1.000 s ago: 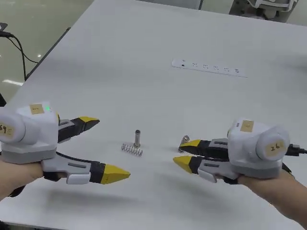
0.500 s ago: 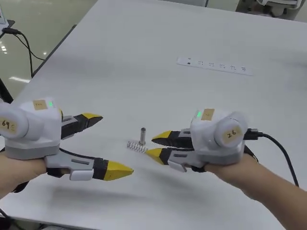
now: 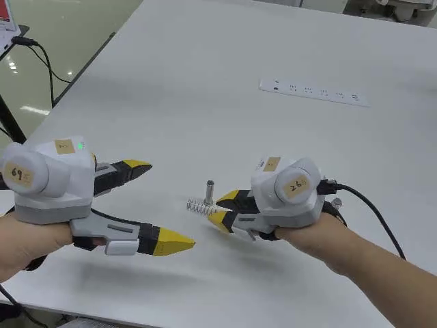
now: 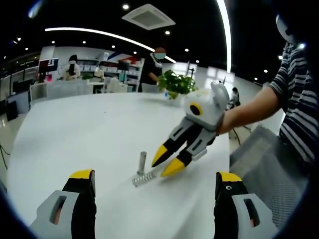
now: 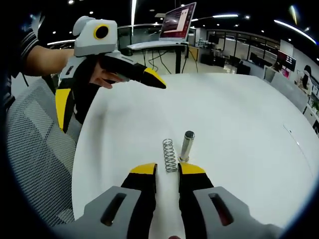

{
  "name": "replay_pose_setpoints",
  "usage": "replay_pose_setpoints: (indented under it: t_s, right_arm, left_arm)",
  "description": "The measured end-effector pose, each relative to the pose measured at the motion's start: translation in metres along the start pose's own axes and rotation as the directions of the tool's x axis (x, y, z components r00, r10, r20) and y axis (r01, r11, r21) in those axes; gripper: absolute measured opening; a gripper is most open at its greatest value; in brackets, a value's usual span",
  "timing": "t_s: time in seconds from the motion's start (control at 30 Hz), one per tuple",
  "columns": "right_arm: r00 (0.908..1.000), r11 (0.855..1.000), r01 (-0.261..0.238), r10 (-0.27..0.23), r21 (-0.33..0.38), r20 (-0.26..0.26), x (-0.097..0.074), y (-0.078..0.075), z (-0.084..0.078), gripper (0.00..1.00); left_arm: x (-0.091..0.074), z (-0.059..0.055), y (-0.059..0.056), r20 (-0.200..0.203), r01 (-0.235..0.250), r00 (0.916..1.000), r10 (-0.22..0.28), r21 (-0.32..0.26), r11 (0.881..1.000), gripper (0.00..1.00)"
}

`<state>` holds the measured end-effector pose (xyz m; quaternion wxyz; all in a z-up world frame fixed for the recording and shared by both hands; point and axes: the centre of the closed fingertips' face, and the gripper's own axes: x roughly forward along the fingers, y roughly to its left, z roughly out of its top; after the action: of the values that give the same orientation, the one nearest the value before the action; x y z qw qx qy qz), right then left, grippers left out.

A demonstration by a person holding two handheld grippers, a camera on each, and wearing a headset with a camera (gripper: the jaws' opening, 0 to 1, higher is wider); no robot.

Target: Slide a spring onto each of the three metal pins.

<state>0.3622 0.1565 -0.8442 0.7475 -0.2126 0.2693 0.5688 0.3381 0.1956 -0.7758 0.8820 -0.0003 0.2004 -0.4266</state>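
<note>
White workbench [image 3: 205, 82] bears a bare upright metal pin [image 3: 209, 193] with a spring [image 3: 198, 204] lying just beside it, so nothing seems threaded yet; right gripper [image 3: 223, 208], narrowly parted and empty, points at the spring, left gripper [image 3: 160, 203] gapes wide

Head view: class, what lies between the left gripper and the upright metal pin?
In the head view, a spring, lying on its side by the pin; toward the left gripper the table is bare.
</note>
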Motion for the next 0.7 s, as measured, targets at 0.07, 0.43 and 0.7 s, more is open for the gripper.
replay_pose_setpoints:
  t_s: [0.07,0.43,0.7]
  right_arm:
    - [1.0000,1.000,0.003,-0.003,0.000,-0.007,0.002,-0.001,-0.001,0.13]
    - [0.9988,1.000,-0.005,0.006,0.007,-0.049,0.016,-0.002,-0.009,0.12]
    - [0.9986,0.999,-0.012,0.010,-0.036,-0.052,0.017,0.000,-0.008,0.08]
  left_arm:
    - [0.000,0.000,0.000,0.000,0.000,1.0000,0.000,-0.001,1.000,0.98]
    - [-0.001,-0.004,0.001,-0.006,-0.002,1.0000,0.002,-0.012,1.000,0.97]
    - [0.000,-0.004,-0.001,-0.008,0.001,1.0000,-0.001,-0.012,1.000,0.97]
